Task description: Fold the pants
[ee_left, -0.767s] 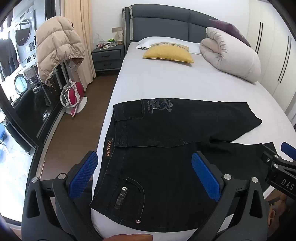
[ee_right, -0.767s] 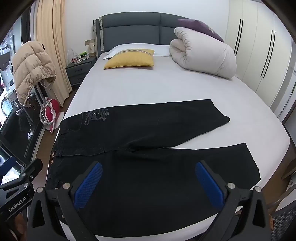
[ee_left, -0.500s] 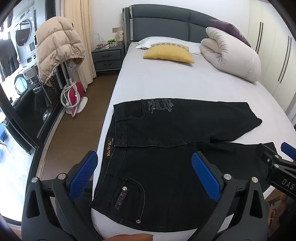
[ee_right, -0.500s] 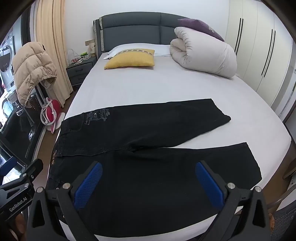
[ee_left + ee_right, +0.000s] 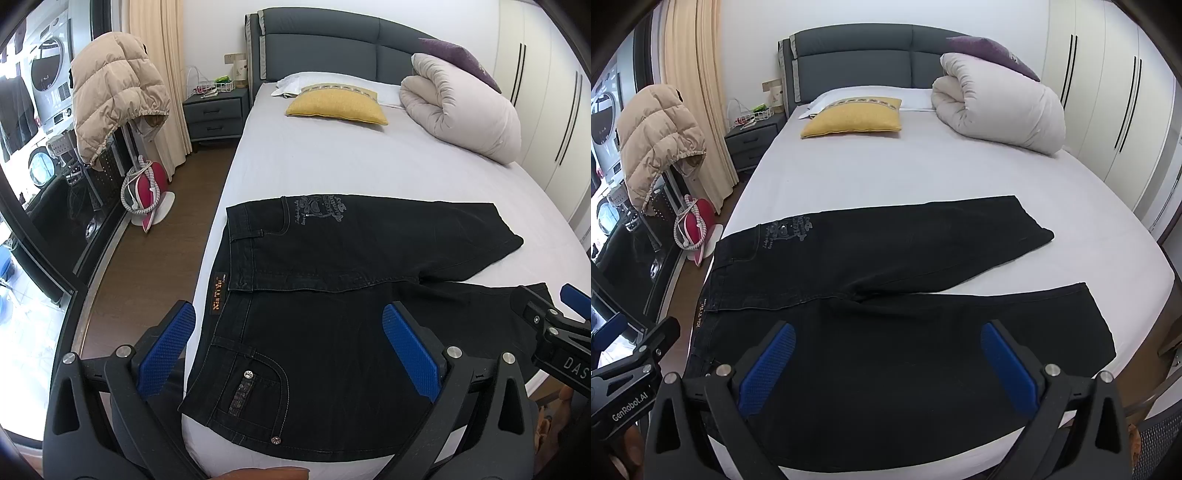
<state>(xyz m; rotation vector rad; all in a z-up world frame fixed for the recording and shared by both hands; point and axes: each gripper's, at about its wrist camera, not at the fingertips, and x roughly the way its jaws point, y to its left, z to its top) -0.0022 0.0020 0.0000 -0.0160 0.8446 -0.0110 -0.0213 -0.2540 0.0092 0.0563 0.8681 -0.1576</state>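
Observation:
Black jeans (image 5: pixel 332 302) lie flat on the white bed (image 5: pixel 332 162), waistband at the left edge, both legs spread to the right in a V. They also show in the right wrist view (image 5: pixel 886 295). My left gripper (image 5: pixel 288 347) is open and empty, hovering above the near hip and back pocket (image 5: pixel 258 391). My right gripper (image 5: pixel 886 369) is open and empty above the near leg. The right gripper's tip shows at the right edge of the left wrist view (image 5: pixel 554 332); the left gripper shows at the left edge of the right wrist view (image 5: pixel 635 354).
A yellow pillow (image 5: pixel 336 107) and a rolled white duvet (image 5: pixel 461 110) lie at the head of the bed. A beige puffer jacket (image 5: pixel 114 88) hangs at the left over a red iron (image 5: pixel 147 188). A nightstand (image 5: pixel 214 114) stands by the headboard. Wardrobes (image 5: pixel 1108 110) line the right wall.
Both views have shifted very slightly; the grippers stay open and the jeans have not moved.

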